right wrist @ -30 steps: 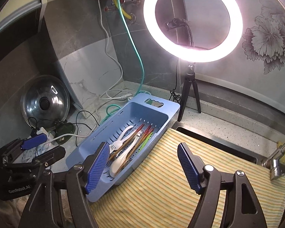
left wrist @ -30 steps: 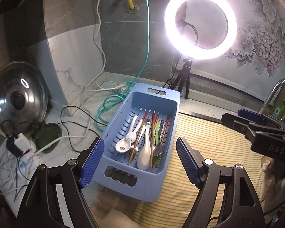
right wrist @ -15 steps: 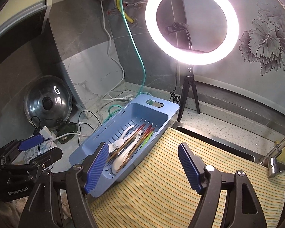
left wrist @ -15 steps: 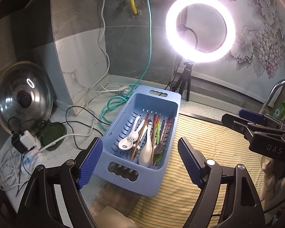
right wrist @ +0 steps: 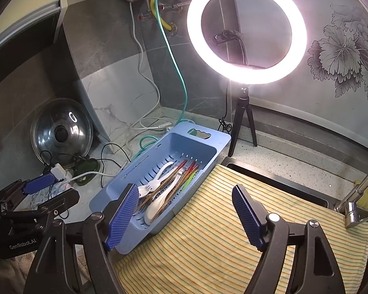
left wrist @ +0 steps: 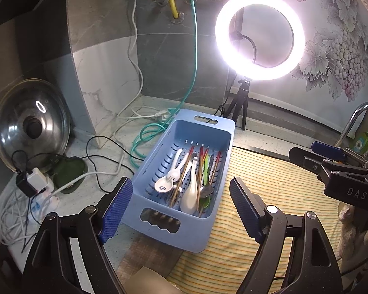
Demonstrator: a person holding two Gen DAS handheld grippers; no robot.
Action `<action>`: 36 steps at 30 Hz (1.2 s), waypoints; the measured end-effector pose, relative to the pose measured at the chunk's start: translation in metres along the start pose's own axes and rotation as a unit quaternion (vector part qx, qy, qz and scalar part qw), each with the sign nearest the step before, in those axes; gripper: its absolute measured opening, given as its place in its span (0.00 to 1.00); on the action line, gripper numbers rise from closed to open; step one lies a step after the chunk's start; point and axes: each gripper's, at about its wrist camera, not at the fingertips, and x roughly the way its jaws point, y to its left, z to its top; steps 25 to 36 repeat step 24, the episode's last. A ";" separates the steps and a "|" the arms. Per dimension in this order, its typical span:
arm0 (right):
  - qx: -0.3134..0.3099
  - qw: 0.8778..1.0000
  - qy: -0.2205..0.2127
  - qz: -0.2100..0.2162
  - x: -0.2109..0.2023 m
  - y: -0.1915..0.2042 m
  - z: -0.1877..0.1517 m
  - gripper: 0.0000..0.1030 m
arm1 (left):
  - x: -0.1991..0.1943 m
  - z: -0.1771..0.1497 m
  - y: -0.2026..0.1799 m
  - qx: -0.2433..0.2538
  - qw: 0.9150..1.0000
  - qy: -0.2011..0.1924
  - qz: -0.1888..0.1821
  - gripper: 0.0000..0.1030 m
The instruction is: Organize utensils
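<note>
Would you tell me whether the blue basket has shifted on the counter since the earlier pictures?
No. The blue basket sits by the ring-light tripod as before; only the view changed.

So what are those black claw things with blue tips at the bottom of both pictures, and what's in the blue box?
Those claws are grabbing tools that a person holds, one in each hand. Each tool carries a tiny camera looking out along its jaws, so each picture is that tool's own view. The left gripper has its jaws apart with nothing between them. The right gripper is opening its jaws, also with nothing between them.

In front of them sits a blue basket, partly on a yellow striped cloth. Inside lie white spoons, a white fork and colourful chopsticks, all jumbled.

The bright circle is a ring light on a small stand. A shiny pot lid leans at the left.
</note>
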 end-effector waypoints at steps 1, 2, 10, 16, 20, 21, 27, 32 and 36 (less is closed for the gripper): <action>0.000 1.000 0.000 0.000 0.000 0.000 0.000 0.73 | 0.000 0.000 0.000 0.001 1.000 0.000 0.000 0.79; 0.000 1.000 0.000 -0.001 0.000 0.000 0.000 0.73 | 0.000 0.000 0.000 0.000 1.000 0.000 0.001 0.79; 0.000 1.000 0.001 0.000 0.001 -0.001 0.000 0.73 | 0.002 0.001 0.000 0.000 1.000 0.001 -0.003 0.79; 0.000 1.000 0.004 -0.003 0.002 -0.001 -0.002 0.74 | 0.005 0.002 0.000 0.005 1.000 0.004 -0.007 0.79; 0.004 1.000 0.005 -0.003 0.004 -0.003 -0.002 0.74 | 0.007 0.003 -0.001 0.008 1.000 0.002 -0.009 0.79; 0.005 1.000 0.007 -0.003 0.005 -0.004 -0.002 0.74 | 0.006 0.003 -0.002 0.012 1.000 -0.003 -0.010 0.79; 0.008 1.000 0.010 -0.006 0.006 -0.006 -0.004 0.74 | 0.007 0.002 -0.005 0.025 1.000 -0.007 -0.004 0.79; 0.008 1.000 0.010 -0.006 0.006 -0.006 -0.004 0.74 | 0.007 0.002 -0.005 0.025 1.000 -0.007 -0.004 0.79; 0.008 1.000 0.010 -0.006 0.006 -0.006 -0.004 0.74 | 0.007 0.002 -0.005 0.025 1.000 -0.007 -0.004 0.79</action>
